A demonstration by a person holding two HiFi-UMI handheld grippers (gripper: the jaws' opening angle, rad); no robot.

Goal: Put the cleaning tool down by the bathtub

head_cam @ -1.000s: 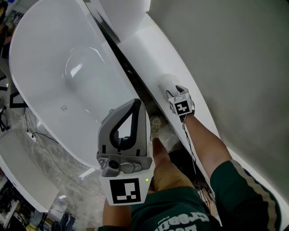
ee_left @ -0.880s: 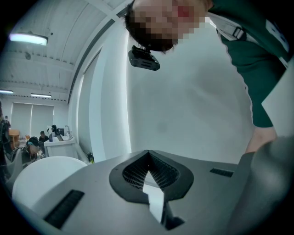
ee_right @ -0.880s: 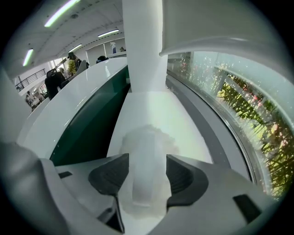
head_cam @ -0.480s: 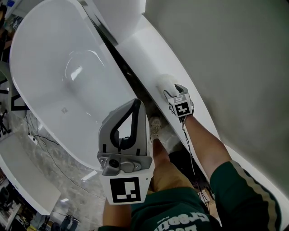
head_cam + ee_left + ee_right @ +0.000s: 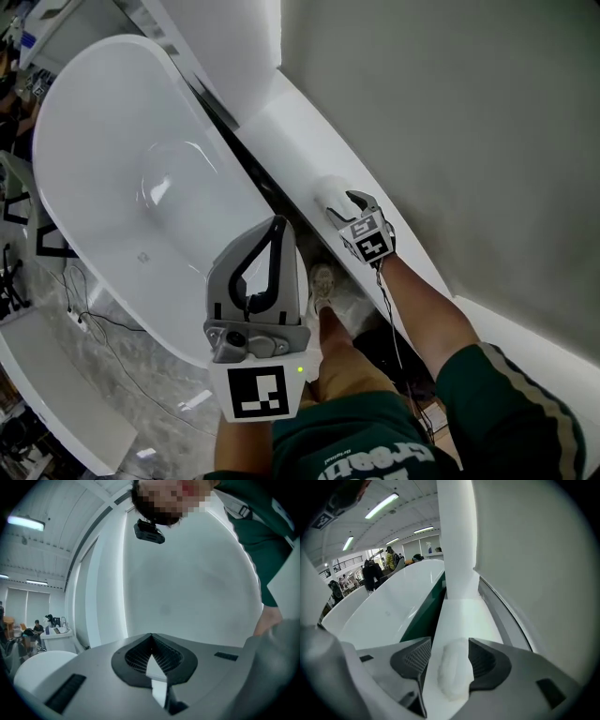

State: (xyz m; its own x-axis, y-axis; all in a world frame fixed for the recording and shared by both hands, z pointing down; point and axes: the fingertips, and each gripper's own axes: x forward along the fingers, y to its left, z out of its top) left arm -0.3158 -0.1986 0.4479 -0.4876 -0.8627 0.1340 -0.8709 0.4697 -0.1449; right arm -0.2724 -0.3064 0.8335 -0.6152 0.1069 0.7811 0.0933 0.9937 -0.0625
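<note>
Against the picture of a second ago the whole head view has swung. The left gripper (image 5: 151,640), nearest the camera, sits a little lower in that view. Its jaws are closed tip to tip with nothing between them, and they point up at the pale wall (image 5: 450,122). Beyond it, the right gripper (image 5: 449,644) has slid left and down in the frame. Its marker cube (image 5: 365,238) now shows two faces where earlier it showed mainly one. The bare forearm (image 5: 422,309) behind it reaches forward from a green sleeve.

The right gripper's jaws stand apart. The cleaning tool (image 5: 452,670), a soft white oblong pad, lies between them on the white surface (image 5: 464,616) beside the bathtub (image 5: 122,169). The jaw on the wall side is against the pad's edge. A strip of bare surface shows between the pad and the jaw on the bathtub side, so nothing clamps it.

The pad's long axis runs straight away from the right gripper, in line with the jaws and along the surface. That sets it about parallel to the bathtub's near rim. The pad lies flat. A dark gap separates the surface from the bathtub, and the wall rises on the surface's other side.
</note>
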